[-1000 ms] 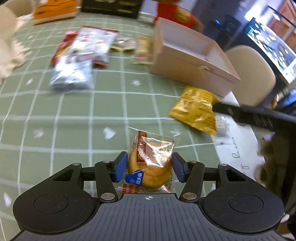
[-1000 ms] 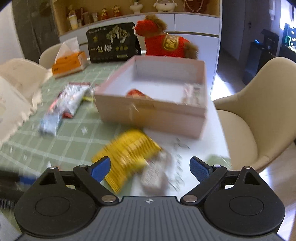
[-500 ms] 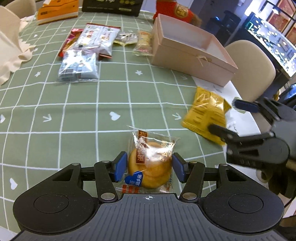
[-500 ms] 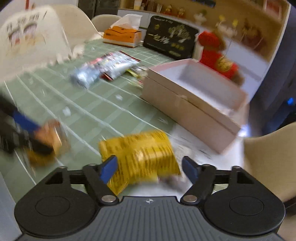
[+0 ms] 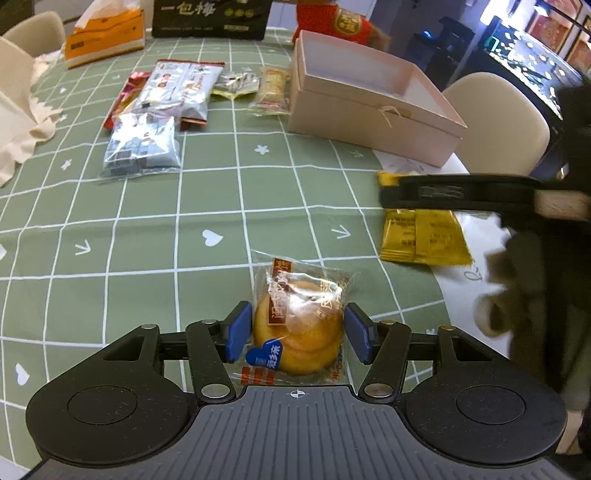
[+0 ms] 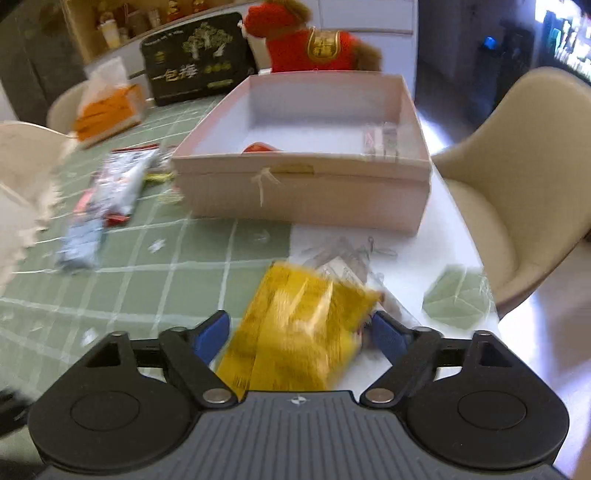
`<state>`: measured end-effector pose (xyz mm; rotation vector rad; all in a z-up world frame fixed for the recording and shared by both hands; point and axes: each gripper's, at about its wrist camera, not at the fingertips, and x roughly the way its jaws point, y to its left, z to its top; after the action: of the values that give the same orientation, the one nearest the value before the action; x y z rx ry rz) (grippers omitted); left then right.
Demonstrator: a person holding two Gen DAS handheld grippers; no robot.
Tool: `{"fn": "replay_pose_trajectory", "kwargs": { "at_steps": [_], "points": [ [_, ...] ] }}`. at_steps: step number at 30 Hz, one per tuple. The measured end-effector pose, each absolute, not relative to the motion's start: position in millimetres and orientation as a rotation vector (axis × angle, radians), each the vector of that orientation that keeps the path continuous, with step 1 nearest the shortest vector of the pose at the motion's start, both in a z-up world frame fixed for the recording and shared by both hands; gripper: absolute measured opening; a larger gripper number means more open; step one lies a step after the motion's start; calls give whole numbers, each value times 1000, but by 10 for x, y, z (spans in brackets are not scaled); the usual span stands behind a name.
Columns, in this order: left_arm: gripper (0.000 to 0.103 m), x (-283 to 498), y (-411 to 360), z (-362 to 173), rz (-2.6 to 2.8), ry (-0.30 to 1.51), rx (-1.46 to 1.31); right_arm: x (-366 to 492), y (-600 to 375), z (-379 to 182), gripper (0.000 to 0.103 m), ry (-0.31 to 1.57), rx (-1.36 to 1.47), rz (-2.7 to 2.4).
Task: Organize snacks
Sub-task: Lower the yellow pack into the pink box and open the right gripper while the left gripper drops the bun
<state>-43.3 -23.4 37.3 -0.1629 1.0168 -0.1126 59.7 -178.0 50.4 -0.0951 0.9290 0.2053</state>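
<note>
Pink box (image 6: pixel 303 192) behind yellow packet (image 6: pixel 299 332); loose snacks (image 5: pixel 147 129) left.

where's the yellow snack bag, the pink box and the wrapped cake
yellow snack bag (image 6: pixel 295 332), right wrist view, middle of the bag
pink box (image 6: pixel 306 192), right wrist view, front wall
wrapped cake (image 5: pixel 299 325), left wrist view, centre of the cake

Even indoor light; right-view motion blur

Cream chairs (image 6: pixel 517 206) ring the table (image 5: pixel 110 229); cluttered wooden shelves (image 6: pixel 147 22) stand behind.
</note>
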Motion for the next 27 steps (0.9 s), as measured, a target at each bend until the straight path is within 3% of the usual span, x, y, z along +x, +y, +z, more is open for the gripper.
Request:
{"fn": "replay_pose_trajectory", "kwargs": {
  "at_steps": [4, 6, 8, 11, 14, 19, 27],
  "points": [
    [68, -437, -279, 365, -127, 1007, -128, 426, -1657, 541, 72, 938, -217, 362],
    [72, -423, -315, 360, -127, 1011, -125, 307, -1693, 599, 58, 944, -252, 416],
    [72, -411, -364, 356, -116, 1019, -98, 238, -1797, 714, 56, 963, -253, 436],
    [61, -387, -378, 374, -124, 1028, -91, 192, -2018, 1021, 53, 974, -191, 463],
    [60, -356, -320, 453, -219, 1008, -201, 140, -2228, 1400, 53, 887, -161, 468],
    [60, -68, -474, 834, -343, 809, -151, 94, -2589, 1866, 53, 729, -63, 393],
    [61, 709, -543, 1718, -346, 608, -253, 182, -2646, 1921, 53, 693, -48, 354]
  ]
}}
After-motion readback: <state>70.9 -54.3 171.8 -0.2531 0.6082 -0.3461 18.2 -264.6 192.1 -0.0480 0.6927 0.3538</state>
